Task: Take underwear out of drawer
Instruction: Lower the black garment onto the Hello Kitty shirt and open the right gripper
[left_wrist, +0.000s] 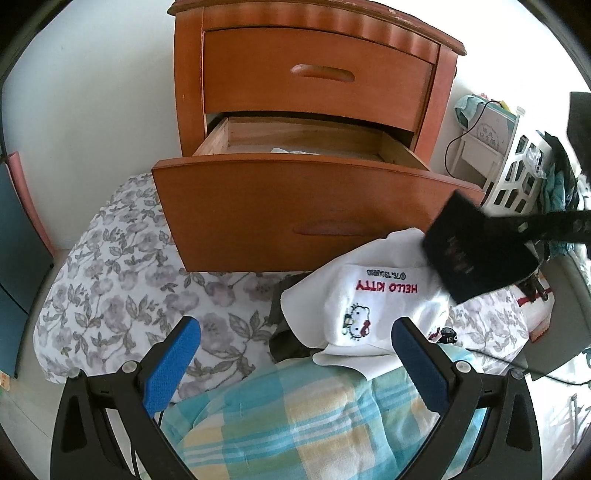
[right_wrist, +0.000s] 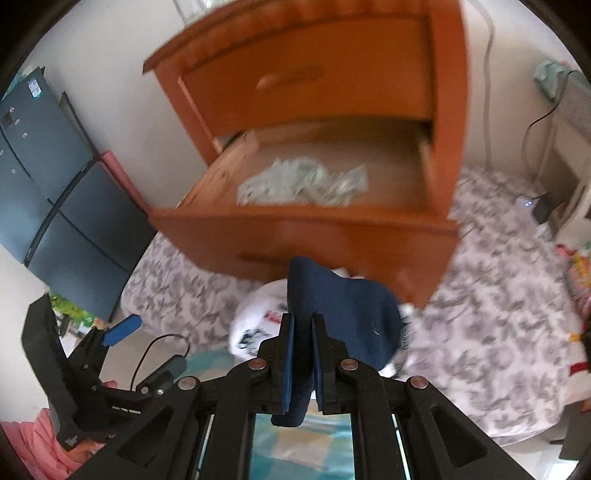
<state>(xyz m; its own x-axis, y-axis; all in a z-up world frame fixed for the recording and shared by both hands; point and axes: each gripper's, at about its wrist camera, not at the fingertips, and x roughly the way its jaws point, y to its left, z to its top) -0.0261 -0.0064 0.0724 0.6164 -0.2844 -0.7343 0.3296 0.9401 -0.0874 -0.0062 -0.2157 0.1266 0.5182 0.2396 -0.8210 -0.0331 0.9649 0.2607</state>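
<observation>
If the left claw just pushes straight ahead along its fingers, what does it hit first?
Probably the white Hello Kitty garment on the bed, between the open left claw and the pulled-out drawer front. Depth is hard to judge through the fisheye.

Soft, even daylight; fisheye edges curve darkly, and the right wrist view is motion-blurred.

Pale cloth (right_wrist: 303, 182) in the drawer (right_wrist: 306, 221) motion-blurred, mostly hidden behind drawer front from left wrist

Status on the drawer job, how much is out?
Done: bottom drawer open, white Hello Kitty garment out on the bed. In hand: right hand-held gripper shut on a navy garment over the white one. Left: pale crumpled garment in the drawer; left hand-held gripper open, empty.
</observation>
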